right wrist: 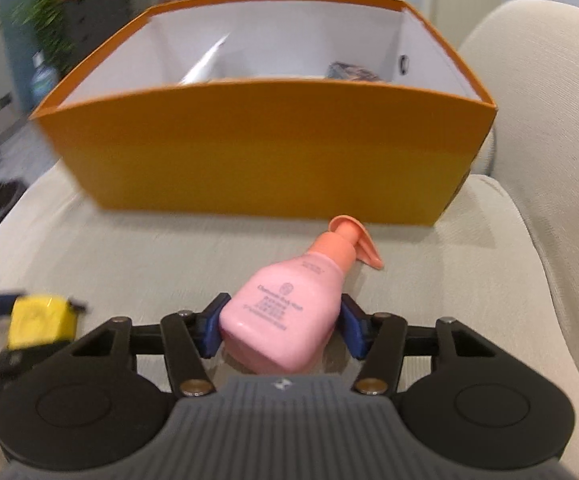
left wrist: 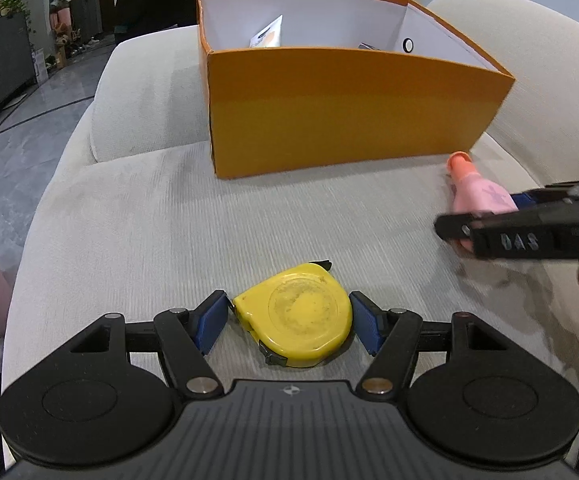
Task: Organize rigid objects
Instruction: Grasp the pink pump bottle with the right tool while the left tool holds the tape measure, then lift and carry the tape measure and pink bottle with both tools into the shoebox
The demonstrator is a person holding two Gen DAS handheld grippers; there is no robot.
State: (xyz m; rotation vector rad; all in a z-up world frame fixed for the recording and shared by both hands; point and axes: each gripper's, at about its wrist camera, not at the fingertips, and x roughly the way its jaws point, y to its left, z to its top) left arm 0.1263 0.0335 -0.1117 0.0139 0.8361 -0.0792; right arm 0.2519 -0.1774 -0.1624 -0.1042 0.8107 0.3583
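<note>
Beige ribbed fabric sofa cushion (left wrist: pixel 169 216) carries everything; a pale rounded backrest rises on the right.

Large orange cardboard box with white inside (left wrist: pixel 349 108) sits open at the far end of the cushion. It already holds a white card or packet leaning on a wall and a dark printed item near a round hole; neither can be identified.

Pink plastic pump bottle with coral pump head (right wrist: pixel 289 312) lies on its side just short of the box, pump toward it. Our right tool (right wrist: pixel 281 326) straddles its base, blue pads at or just touching the flanks. We cannot tell whether it is gripped; that view is motion-blurred.

Yellow round-cornered plastic tape measure (left wrist: pixel 297 316) lies flat between the blue pads of our left tool (left wrist: pixel 289 320), at middling width. Left pad looks in contact, right one a hair off; firm hold unconfirmed.

Risks, as we judge them: the bottle's tapered, smooth body could squirt forward from a base-end pinch; the tape measure's curved edge may pivot out; a low carry could catch the box's near wall.

Box floor hidden behind that wall.
</note>
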